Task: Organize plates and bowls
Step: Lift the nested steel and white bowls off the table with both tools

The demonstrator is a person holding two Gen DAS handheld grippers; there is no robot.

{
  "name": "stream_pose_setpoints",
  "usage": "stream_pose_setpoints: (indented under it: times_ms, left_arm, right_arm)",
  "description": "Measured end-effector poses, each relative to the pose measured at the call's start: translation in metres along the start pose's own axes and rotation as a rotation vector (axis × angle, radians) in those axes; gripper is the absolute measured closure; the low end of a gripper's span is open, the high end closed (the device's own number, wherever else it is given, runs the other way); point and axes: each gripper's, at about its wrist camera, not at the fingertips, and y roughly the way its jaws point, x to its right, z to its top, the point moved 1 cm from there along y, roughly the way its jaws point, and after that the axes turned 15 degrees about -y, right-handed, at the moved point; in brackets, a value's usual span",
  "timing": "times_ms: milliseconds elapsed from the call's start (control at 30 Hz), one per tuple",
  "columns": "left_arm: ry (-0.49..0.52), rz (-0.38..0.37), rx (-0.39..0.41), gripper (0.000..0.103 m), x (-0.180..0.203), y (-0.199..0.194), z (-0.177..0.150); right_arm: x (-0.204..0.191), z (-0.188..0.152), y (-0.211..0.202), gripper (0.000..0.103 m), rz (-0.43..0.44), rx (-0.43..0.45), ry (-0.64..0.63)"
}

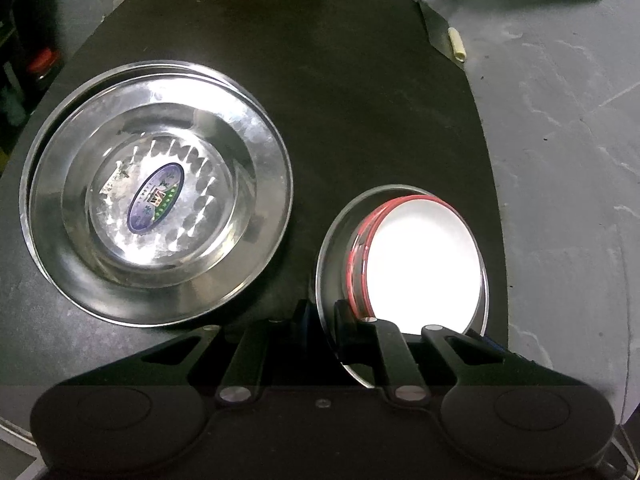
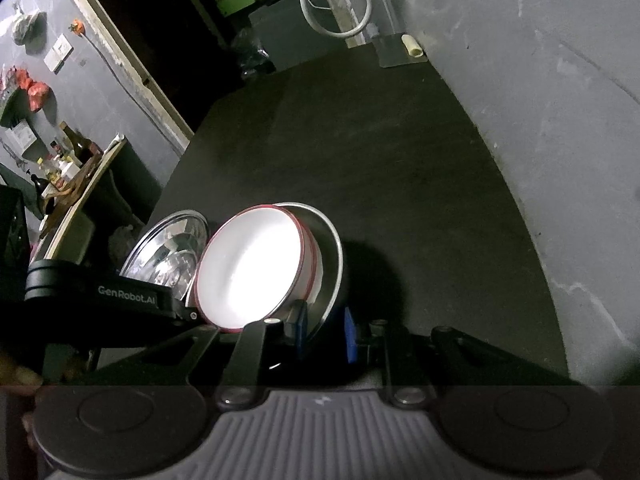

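Note:
A small steel bowl (image 1: 338, 264) holds white bowls with red rims (image 1: 424, 264) nested inside. My left gripper (image 1: 322, 320) is shut on the near rim of the steel bowl. My right gripper (image 2: 324, 328) is shut on the rim of the same steel bowl (image 2: 330, 256), with the white red-rimmed bowls (image 2: 250, 264) inside it. The stack is tilted in the right wrist view. A stack of large steel plates (image 1: 160, 192) with an oval sticker lies on the dark table to the left, also in the right wrist view (image 2: 168, 248).
The dark table (image 1: 340, 100) ends against a grey wall (image 1: 560, 140) on the right. A grey pad with a cream tube (image 1: 458, 44) lies at the far corner. A shelf with bottles (image 2: 68, 160) stands beyond the table's left edge.

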Motion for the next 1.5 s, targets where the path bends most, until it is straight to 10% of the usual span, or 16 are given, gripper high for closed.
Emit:
stream_pose_setpoints:
  times_ms: [1500]
  left_arm:
    - [0.029, -0.068, 0.116, 0.090, 0.000, -0.039, 0.030]
  right_arm:
    - [-0.027, 0.034, -0.010, 0.081, 0.015, 0.087, -0.075]
